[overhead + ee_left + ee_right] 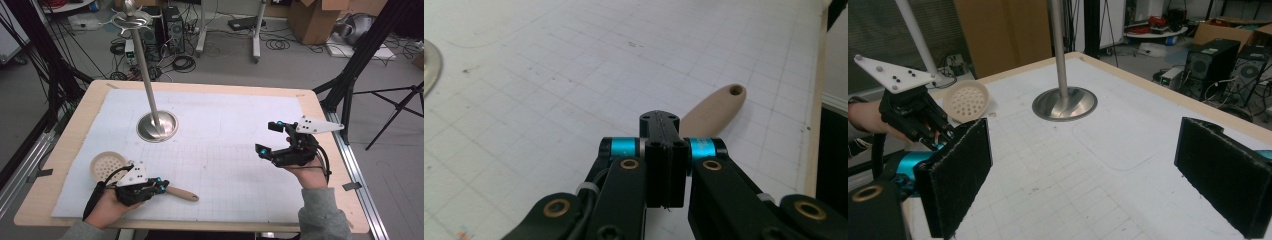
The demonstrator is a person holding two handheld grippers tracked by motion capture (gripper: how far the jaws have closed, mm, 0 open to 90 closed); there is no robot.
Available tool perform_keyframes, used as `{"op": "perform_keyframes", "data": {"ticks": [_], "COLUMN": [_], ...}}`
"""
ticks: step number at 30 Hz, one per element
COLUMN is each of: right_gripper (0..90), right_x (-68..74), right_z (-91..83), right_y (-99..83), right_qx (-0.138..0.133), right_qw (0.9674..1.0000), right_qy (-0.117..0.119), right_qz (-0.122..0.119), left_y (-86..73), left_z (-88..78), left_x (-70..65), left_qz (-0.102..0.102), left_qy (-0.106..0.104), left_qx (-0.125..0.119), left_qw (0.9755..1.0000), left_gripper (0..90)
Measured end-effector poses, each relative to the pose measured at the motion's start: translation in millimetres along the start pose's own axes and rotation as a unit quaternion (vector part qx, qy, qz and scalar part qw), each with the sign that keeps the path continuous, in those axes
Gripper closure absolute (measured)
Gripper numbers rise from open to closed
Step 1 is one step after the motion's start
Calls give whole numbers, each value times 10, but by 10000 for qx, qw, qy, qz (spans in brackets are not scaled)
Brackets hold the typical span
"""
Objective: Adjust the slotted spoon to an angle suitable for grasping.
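Spanning nearly the whole frame of the high view, the wooden table [80, 110] carried a white gridded mat [225, 150], and on that mat, toward the far left, stood a metal stand [157, 125] with a round base and a tall leaning pole. Smaller than it, a beige slotted ladle [108, 166] lay at the near left corner of the mat, its perforated bowl outward and its handle running rightward to a rounded end with a hanging hole. The left gripper [161, 186] sat over the middle of that handle with its jaws brought fully together; in the left gripper view the handle [714, 112] emerged from behind the closed jaw tips, so the grip appeared to be on the handle, though the contact itself was hidden. The right gripper [270, 137] hovered above the right side of the mat, well apart from the ladle, jaws spread wide with nothing between them.

The step in hand looked like lifting the ladle toward the stand. Doing it well probably meant keeping the clamp firm near the handle's middle, raising it level so the bowl would not swing, and leaving the holed end free for hooking.
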State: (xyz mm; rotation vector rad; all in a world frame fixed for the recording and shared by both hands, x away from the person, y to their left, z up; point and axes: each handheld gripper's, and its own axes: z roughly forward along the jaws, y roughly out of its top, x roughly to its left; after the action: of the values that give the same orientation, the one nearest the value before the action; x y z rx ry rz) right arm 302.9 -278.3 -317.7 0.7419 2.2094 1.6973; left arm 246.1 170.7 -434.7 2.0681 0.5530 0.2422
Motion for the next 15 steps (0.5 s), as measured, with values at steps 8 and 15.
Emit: {"op": "perform_keyframes", "data": {"ticks": [8, 15], "right_gripper": [73, 72], "right_x": [0, -1], "right_z": [-9, 3], "right_y": [-7, -20], "right_qx": [12, 53], "right_qw": [10000, 10000], "right_qy": [-5, 2], "right_qz": [4, 23], "left_y": [16, 3], "left_z": [98, 200], "left_x": [-139, -176], "left_qz": [108, 212], "left_qy": [-474, -589], "left_qx": [-7, 178], "left_qw": [9988, 9979], "left_gripper": [896, 896]}}
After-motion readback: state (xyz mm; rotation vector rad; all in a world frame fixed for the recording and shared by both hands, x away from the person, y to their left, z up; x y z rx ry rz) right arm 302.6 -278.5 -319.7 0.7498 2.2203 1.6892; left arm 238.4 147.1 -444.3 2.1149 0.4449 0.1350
